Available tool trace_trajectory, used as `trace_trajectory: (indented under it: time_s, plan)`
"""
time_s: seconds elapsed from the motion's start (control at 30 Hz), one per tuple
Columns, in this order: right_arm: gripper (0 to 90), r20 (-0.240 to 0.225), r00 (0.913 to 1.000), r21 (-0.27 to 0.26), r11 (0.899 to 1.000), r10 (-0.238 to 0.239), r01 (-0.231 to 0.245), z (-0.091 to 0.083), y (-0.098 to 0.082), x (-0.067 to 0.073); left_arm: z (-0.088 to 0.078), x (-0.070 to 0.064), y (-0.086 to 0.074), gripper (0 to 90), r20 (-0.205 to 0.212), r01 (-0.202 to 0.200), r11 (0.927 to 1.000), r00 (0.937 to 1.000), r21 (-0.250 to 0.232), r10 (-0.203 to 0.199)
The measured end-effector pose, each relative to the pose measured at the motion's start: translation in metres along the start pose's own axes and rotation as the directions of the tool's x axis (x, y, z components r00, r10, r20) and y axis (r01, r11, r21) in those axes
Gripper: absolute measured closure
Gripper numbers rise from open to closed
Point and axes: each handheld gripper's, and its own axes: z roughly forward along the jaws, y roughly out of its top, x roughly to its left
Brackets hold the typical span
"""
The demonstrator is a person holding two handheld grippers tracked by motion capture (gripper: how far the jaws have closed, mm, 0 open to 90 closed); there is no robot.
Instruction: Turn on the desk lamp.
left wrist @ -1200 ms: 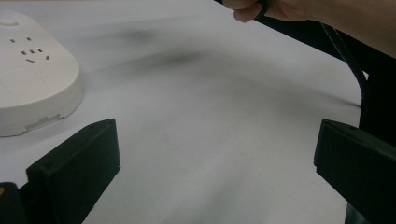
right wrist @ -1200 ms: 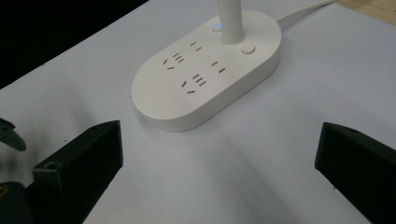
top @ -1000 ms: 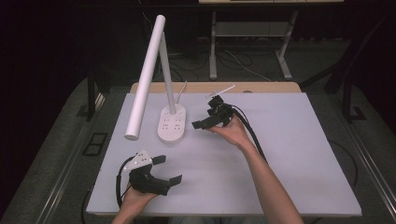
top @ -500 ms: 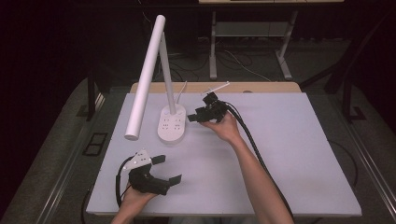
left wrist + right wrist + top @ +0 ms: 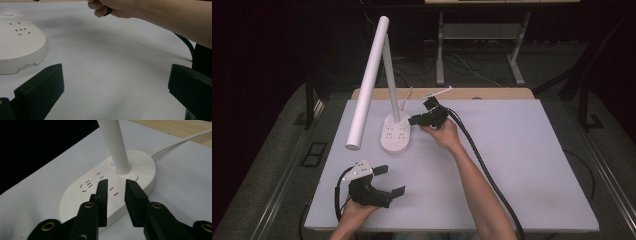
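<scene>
The right gripper (image 5: 414, 120) is held at the far middle of the table, with its tips just at the right edge of the lamp base (image 5: 395, 135). In the right gripper view its two black jaws stand a little apart, with a narrow gap between them and nothing inside; the gripper (image 5: 116, 188) hangs just above the socket slots of the base (image 5: 85, 202), and I cannot tell if it touches the plastic. Just beyond the jaws the white lamp pole (image 5: 113, 147) rises from the base, and a small round button (image 5: 133, 177) sits beside its foot. A white cord (image 5: 180, 142) leaves the base toward the wooden table edge.

The left gripper (image 5: 387, 181) is near the front left of the white table (image 5: 532, 165), well apart from the lamp. Its jaws are spread wide and hold nothing. In the left gripper view the base (image 5: 20, 47) lies ahead to the left, and the person's right hand (image 5: 117, 8) is farther off.

The long lamp head (image 5: 368, 82) slopes down over the table's left part.
</scene>
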Motion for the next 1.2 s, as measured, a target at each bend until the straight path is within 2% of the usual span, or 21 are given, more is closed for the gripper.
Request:
trace_trajectory:
  time_s: [0.4, 0.53, 0.8, 0.93, 1.2]
  plan:
    - [89.3, 0.004, 0.9998, -0.007, 1.000, 0.022, -0.022, 0.023, 0.014, -0.004, 0.000, 0.000, 0.000, 0.0, 0.005, 0.003, 1.0000, 1.0000, -0.004, -0.003]
    - [89.5, 0.008, 0.9997, -0.005, 1.000, 0.025, -0.025, 0.026, 0.017, -0.005, 0.000, 0.000, 0.000, 0.0, 0.007, 0.001, 1.0000, 1.0000, -0.003, 0.000]
    - [89.5, 0.023, 0.9965, -0.032, 0.996, 0.080, -0.079, 0.036, 0.017, -0.014, 0.000, -0.001, 0.000, 0.0, 0.013, -0.005, 1.0000, 0.9999, -0.004, 0.005]
    - [89.5, 0.010, 0.9939, -0.039, 0.993, 0.110, -0.110, 0.041, 0.013, -0.020, 0.001, 0.000, 0.000, 0.0, 0.014, -0.005, 1.0000, 0.9999, -0.001, 0.005]
    - [89.5, 0.009, 0.9928, -0.034, 0.992, 0.120, -0.119, 0.054, 0.005, -0.026, 0.001, 0.000, 0.000, 0.0, 0.014, -0.003, 1.0000, 0.9999, 0.000, 0.003]
